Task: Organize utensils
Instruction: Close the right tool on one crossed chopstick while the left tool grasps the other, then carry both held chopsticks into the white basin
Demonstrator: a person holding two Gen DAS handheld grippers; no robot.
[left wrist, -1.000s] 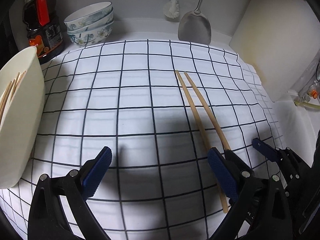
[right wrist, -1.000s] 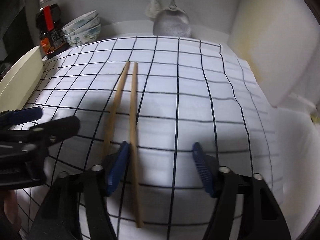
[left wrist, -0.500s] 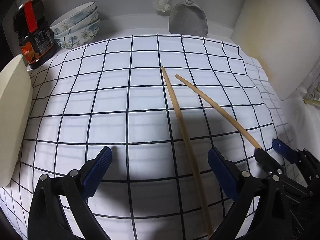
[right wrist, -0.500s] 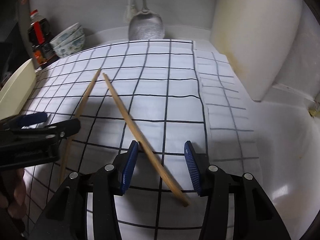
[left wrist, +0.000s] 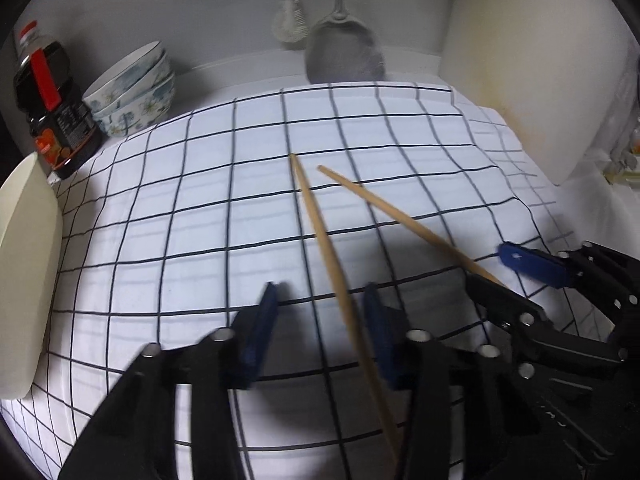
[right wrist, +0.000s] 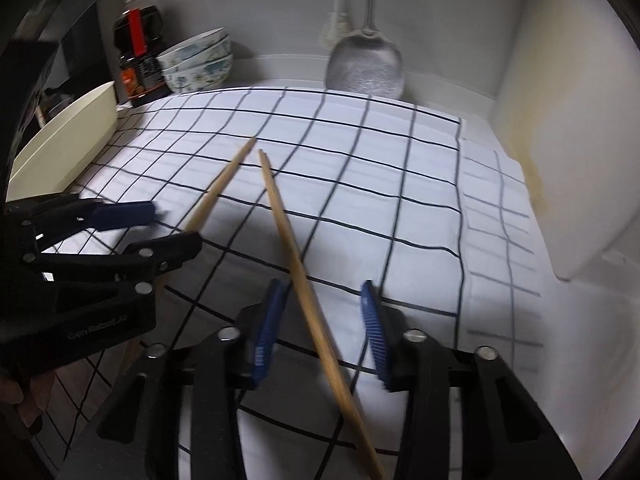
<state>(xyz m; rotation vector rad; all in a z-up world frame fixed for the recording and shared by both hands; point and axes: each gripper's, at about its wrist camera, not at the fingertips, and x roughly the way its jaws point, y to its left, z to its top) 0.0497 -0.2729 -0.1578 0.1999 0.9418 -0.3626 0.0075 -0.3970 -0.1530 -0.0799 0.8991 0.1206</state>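
Note:
Two wooden chopsticks lie on the checked cloth (left wrist: pixel 200 220), tips close together and spreading toward me. The left chopstick (left wrist: pixel 336 276) runs between the blue pads of my left gripper (left wrist: pixel 320 320), whose jaws are partly closed with a gap on both sides. The right chopstick (right wrist: pixel 304 280) runs between the pads of my right gripper (right wrist: pixel 320 320), close to the left pad (right wrist: pixel 268 328), with a gap on the right. The right gripper also shows in the left wrist view (left wrist: pixel 516 276), around the right chopstick (left wrist: pixel 400 216). The left gripper shows in the right wrist view (right wrist: pixel 160 224).
A cream utensil tray (left wrist: pixel 28 272) stands at the cloth's left edge. A dark sauce bottle (left wrist: pixel 52 108) and stacked floral bowls (left wrist: pixel 136 88) sit at the back left. A metal spatula (left wrist: pixel 344 52) and a brush (left wrist: pixel 290 24) hang at the back. A white board (left wrist: pixel 532 72) leans at the right.
Both grippers have narrowed around their chopsticks. The left gripper moved right so the left chopstick now lies between its pads. The chopsticks' near ends stay spread apart.

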